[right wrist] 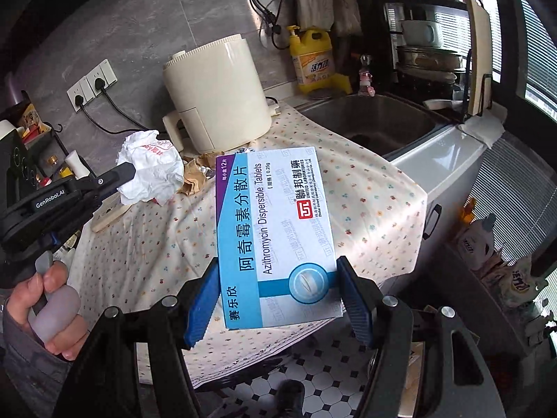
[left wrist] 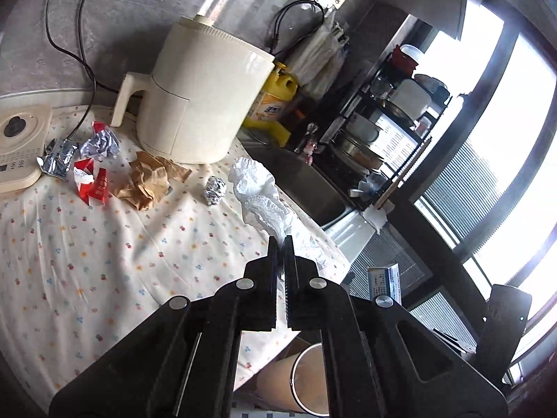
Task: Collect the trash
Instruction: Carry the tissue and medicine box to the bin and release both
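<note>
Gripping a crumpled white wrapper [left wrist: 259, 191], the left tongs [left wrist: 282, 240] are closed tight on its lower end, with the wad held above the cloth-covered tabletop [left wrist: 87, 261]. The right tongs [right wrist: 278, 271] are clamped on a tablet box [right wrist: 275, 233], blue pads [right wrist: 203, 299] pressing its two long edges, box face up toward the camera.

Left view only: remaining trash on the tabletop, namely a foil ball [left wrist: 214, 191], brown paper [left wrist: 149, 181], red scraps [left wrist: 91, 184] and silver wrappers [left wrist: 59, 158], all near the cream fryer [left wrist: 202, 97]. A bin [left wrist: 296, 379] shows below the tabletop edge, under the tongs. The box appears at the right, small and partly hidden.

Right view only: a hand [right wrist: 52, 310] grasping the left gripper's handle, red print on the white wrapper, and a tiled floor [right wrist: 323, 379] below. The sink [right wrist: 379, 125] is seen open from above; a yellow bottle [right wrist: 313, 59] stands behind it. Most of the trash is hidden behind the box and wrapper; only the brown paper shows between them.
</note>
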{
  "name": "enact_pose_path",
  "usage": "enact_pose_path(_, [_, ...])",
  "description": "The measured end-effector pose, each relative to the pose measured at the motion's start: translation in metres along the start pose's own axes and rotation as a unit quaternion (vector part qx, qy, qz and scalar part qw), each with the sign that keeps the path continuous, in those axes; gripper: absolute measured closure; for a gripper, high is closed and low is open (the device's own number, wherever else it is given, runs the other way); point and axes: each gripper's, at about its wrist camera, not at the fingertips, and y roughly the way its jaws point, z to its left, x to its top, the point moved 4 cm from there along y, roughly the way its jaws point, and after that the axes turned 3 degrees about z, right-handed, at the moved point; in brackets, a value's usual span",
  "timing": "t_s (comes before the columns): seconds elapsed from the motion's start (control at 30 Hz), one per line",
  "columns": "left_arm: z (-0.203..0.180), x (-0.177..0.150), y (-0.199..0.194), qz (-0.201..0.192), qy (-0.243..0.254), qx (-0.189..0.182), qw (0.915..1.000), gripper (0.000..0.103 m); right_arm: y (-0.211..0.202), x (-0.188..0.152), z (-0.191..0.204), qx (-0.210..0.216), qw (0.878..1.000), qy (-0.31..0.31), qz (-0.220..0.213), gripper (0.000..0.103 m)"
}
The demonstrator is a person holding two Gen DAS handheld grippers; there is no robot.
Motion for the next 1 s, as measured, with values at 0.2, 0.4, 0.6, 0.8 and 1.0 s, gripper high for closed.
enact_pose_path(0.2, [-0.042,-0.035,0.016,0.032,0.014,-0.018,0.9992,0.099,-0.032,-0.028,-0.044,-0.019,0.999,0.031,0.002,0.038])
enact_pose_path(0.4, [-0.082,-0.075,0.033,0.065,0.027,-0.032,0.9970,0.099,-0.055,-0.062,-0.090,-0.039,0.997,0.062,0.010,0.038])
enact_pose_path(0.6, [-0.113,-0.122,0.048,0.092,0.029,-0.042,0.9945,0.099,-0.071,-0.096,-0.137,-0.061,0.994,0.084,0.026,0.038])
enact_pose_path(0.8, [-0.134,-0.173,0.069,0.116,0.014,-0.052,0.9918,0.099,-0.081,-0.128,-0.181,-0.086,0.991,0.094,0.050,0.038])
enact_pose_path(1.0, [-0.147,-0.221,0.098,0.145,-0.003,-0.063,0.9874,0.099,-0.086,-0.148,-0.215,-0.111,0.986,0.098,0.071,0.038])
